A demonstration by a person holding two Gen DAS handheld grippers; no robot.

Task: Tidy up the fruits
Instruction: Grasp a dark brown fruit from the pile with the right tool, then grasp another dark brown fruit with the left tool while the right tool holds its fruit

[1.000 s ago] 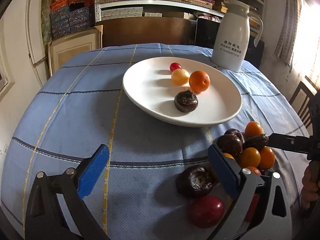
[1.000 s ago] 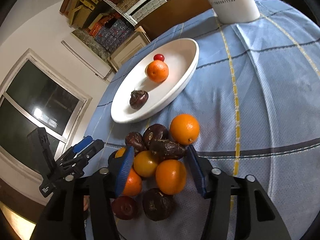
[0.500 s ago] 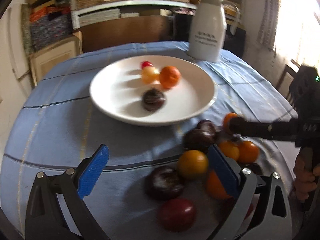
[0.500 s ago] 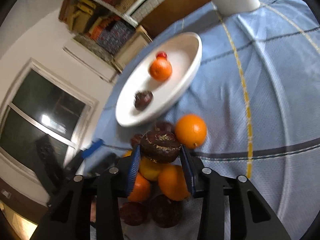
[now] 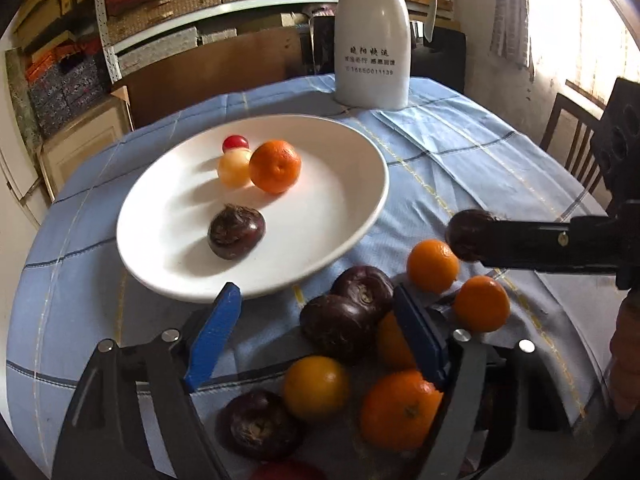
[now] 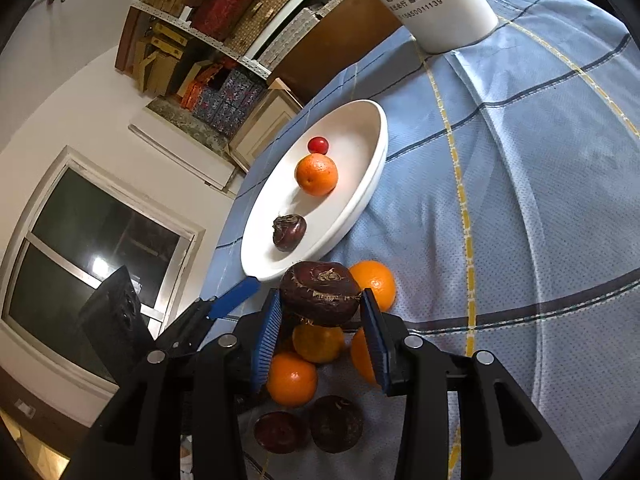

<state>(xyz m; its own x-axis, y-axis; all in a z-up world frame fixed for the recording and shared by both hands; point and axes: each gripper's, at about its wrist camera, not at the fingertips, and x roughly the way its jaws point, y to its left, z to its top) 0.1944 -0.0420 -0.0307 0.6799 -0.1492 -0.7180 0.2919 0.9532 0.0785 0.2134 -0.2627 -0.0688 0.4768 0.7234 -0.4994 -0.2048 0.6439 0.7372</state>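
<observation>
A white plate (image 5: 352, 216) holds a red cherry tomato (image 5: 235, 142), a pale yellow fruit (image 5: 232, 168), an orange (image 5: 275, 166) and a dark water chestnut (image 5: 236, 232). In front of it lies a pile of oranges (image 5: 482, 303) and dark chestnuts. My left gripper (image 5: 316, 332) hovers over the pile with its jaws closing. A dark chestnut (image 5: 340, 326) sits between them, and the left pad (image 5: 212, 334) stands apart from it. My right gripper (image 6: 320, 312) is shut on another dark chestnut (image 6: 320, 298), held just above the pile.
A white thermos jug (image 5: 374, 40) stands at the far side of the blue checked tablecloth (image 5: 460, 152). A wooden chair (image 5: 572, 136) is at the right edge. Shelves of boxes (image 5: 160, 12) line the back wall. A hand (image 5: 628, 364) shows at the far right.
My left gripper has moved right over the pile and its jaws have narrowed. My right gripper has closed on a dark chestnut and lifted it off the pile.
</observation>
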